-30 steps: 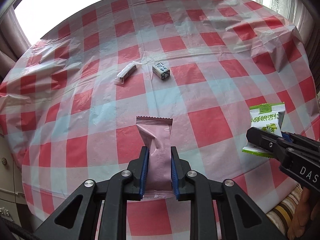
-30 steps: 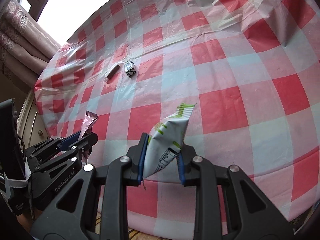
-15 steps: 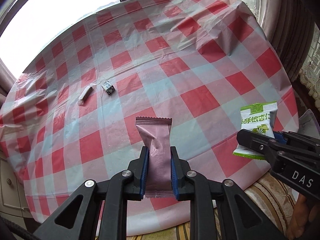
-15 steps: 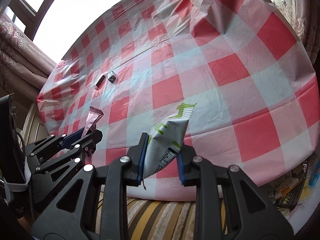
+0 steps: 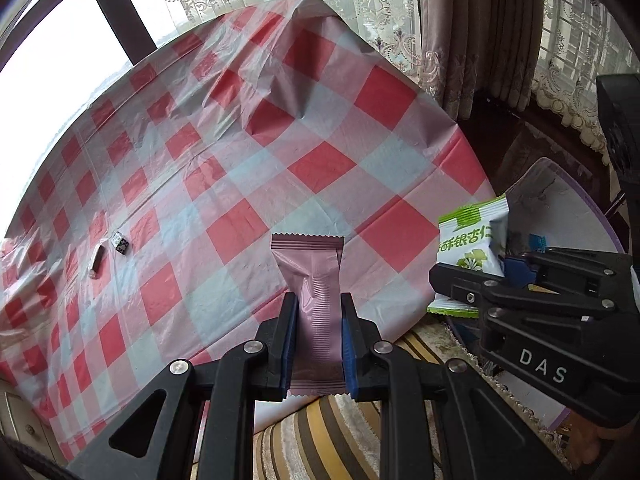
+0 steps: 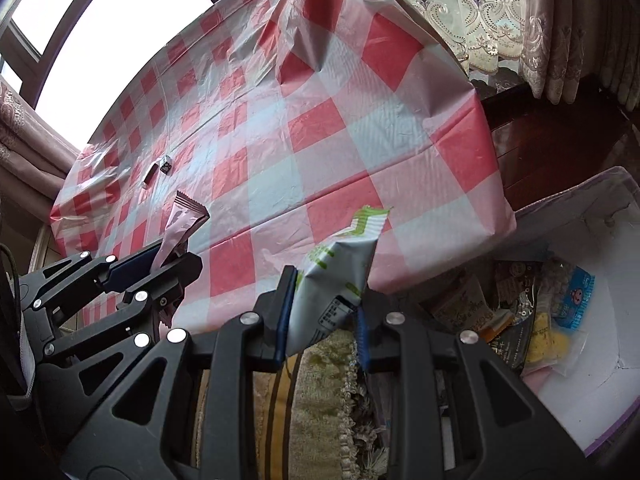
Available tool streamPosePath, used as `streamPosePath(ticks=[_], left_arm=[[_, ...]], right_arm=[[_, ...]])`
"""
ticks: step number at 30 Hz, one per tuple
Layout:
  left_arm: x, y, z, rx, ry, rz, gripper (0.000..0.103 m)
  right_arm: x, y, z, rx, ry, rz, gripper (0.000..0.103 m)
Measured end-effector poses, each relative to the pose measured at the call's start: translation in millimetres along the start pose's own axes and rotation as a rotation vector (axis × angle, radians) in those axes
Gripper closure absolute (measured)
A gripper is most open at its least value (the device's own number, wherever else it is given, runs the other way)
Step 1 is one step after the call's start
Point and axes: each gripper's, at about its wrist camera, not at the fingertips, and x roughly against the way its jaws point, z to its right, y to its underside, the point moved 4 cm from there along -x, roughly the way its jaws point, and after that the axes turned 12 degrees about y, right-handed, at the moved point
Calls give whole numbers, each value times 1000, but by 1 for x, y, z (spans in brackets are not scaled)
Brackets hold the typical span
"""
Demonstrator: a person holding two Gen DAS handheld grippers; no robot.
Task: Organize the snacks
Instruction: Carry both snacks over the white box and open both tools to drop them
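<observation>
Left gripper (image 5: pixel 318 340) is clenched on a pink snack wrapper (image 5: pixel 312 280), blue pads pressing both long sides, the wrapper standing upright with its serrated end uppermost; right gripper (image 6: pixel 324 312) is clamped on a green-and-white snack packet (image 6: pixel 340 272), which tilts up and to the right from between its pads; in the left wrist view that same packet (image 5: pixel 472 248) shows beside the pink wrapper, held in the black frame marked DAS. Both grippers are off the near edge of the counter (image 6: pixel 320 140), which wears a red, white and pale-blue checked plastic cloth, creased and peaked at its far corner; well back on the cloth lie 2 small sweets, a long wrapped stick (image 5: pixel 97 261) and a small cube-like piece (image 5: pixel 120 242), just beside each other. Below the grippers is a striped yellow-and-brown cushion or rug (image 5: pixel 320 436). To the right, lower than the counter, stands a white bin with a lilac rim (image 6: pixel 600 392) holding several snack bags, one blue, one with yellow pieces. Lace curtains (image 6: pixel 460 8) and heavier drapes hang behind; bright window panes in dark frames fill the upper left.
</observation>
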Motion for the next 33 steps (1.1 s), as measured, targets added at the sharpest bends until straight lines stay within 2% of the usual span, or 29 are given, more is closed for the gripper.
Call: streamPosePath(ticks=[13, 25, 28, 30, 33], left_arm=[[-27, -23, 99, -182, 57, -49, 83], [-72, -16, 156, -305, 47, -183, 79], [-78, -12, 160, -327, 40, -207, 68], [-78, -12, 162, -342, 33, -206, 46], [-75, -11, 167, -364, 25, -191, 42]], right_arm=[[7, 7, 89, -117, 100, 0, 73], [-17, 22, 148, -186, 131, -63, 70], [-26, 28, 156, -198, 119, -90, 59], [-28, 31, 158, -214, 102, -94, 52], [-29, 32, 159, -228, 87, -100, 50]])
